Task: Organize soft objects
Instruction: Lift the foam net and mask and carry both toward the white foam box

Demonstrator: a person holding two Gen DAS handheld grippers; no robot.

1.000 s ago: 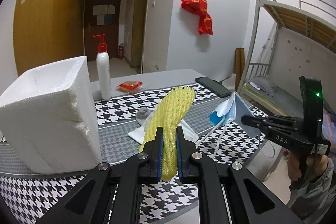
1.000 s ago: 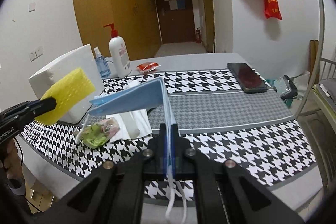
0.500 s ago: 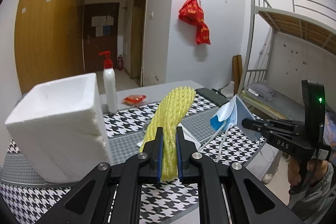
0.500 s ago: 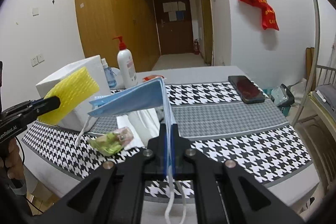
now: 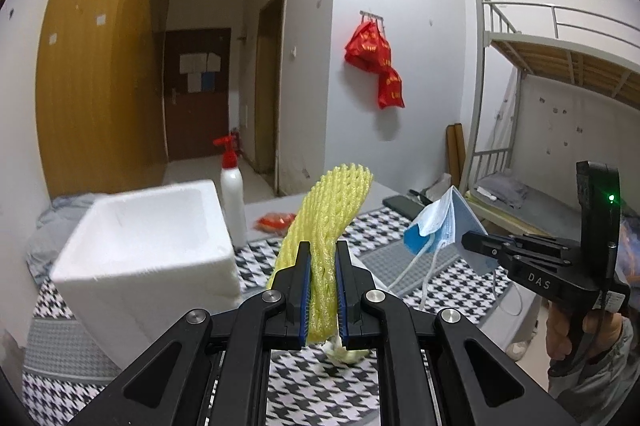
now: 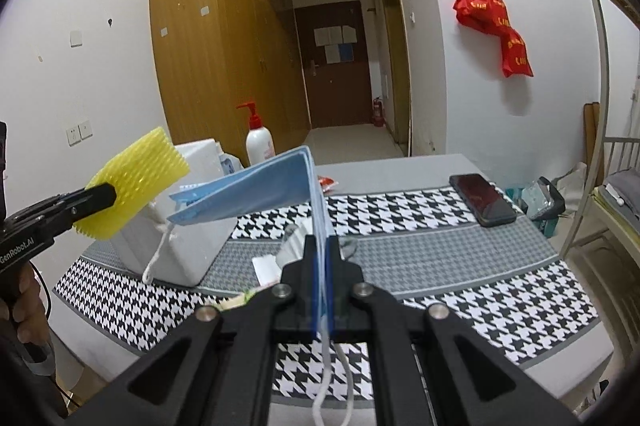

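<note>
My left gripper [image 5: 322, 258] is shut on a yellow foam net sleeve [image 5: 328, 210], held in the air above the houndstooth table [image 5: 440, 278]; in the right wrist view that sleeve [image 6: 136, 182] pokes out at the left. My right gripper [image 6: 322, 250] is shut on a folded blue face mask [image 6: 256, 190], its ear loops dangling below. The left wrist view shows the same mask [image 5: 444, 226] at the right, pinched by the other gripper. A white foam box [image 5: 148, 242] stands on the table's left part, its top open.
A white pump bottle [image 5: 233, 202] with a red top stands behind the box, a red packet [image 5: 276, 220] near it. A black phone [image 6: 482, 200] lies at the table's far right. Crumpled wrappers and tissue [image 6: 268, 266] lie under the grippers. A bunk bed [image 5: 552, 98] stands at right.
Both grippers have risen above the table with their objects still gripped, and they point less steeply down. The foam box and the bottle sit lower in both views.
</note>
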